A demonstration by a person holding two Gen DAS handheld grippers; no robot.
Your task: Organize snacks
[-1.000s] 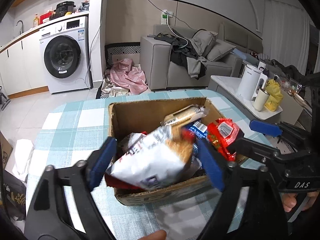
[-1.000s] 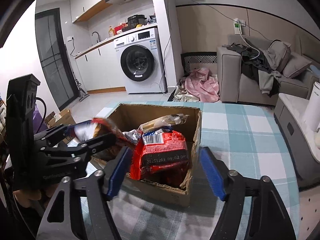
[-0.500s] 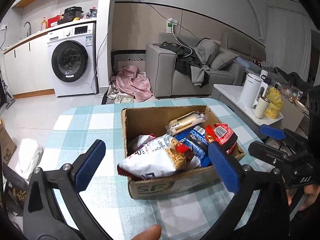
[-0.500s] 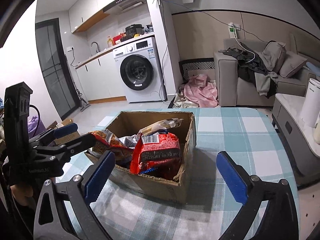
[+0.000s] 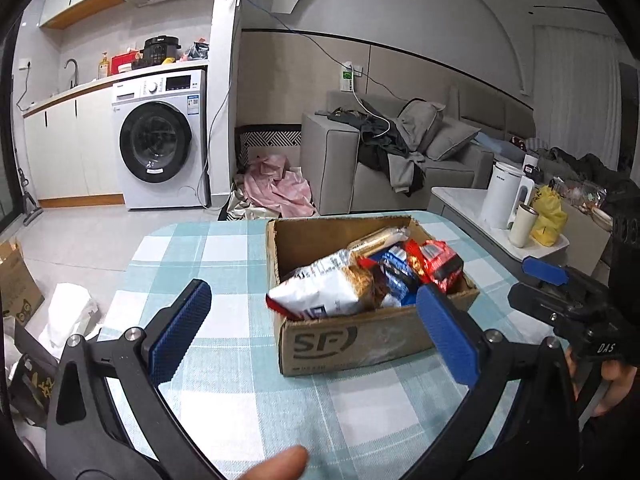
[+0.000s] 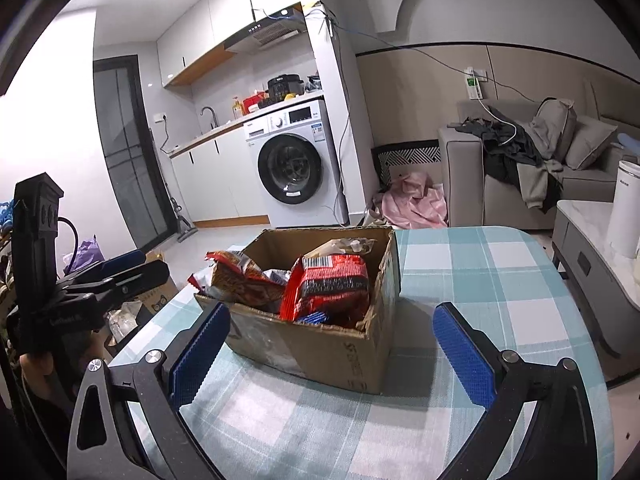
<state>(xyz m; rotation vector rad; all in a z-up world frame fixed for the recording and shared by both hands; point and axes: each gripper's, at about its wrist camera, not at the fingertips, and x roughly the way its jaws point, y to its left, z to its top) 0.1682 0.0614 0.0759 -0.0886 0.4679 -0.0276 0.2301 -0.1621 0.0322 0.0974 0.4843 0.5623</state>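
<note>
Both my claws have pulled back from the cardboard box (image 5: 352, 340) since a second ago, and their jaws have spread from half closed to wide. Now my left claw (image 5: 312, 336) gapes empty over the checked tablecloth (image 5: 224, 256), short of the box. Inside the box, from left to right, lie the white snack bag (image 5: 320, 292), a blue packet (image 5: 394, 276) and the red packet (image 5: 436, 258). My right claw (image 6: 332, 356) also stands wide, holding nothing.

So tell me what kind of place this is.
Most likely a small home, kitchen and living room in one: a washing machine under a kitchen counter, a clothes-strewn sofa, and a checked-cloth table.
</note>
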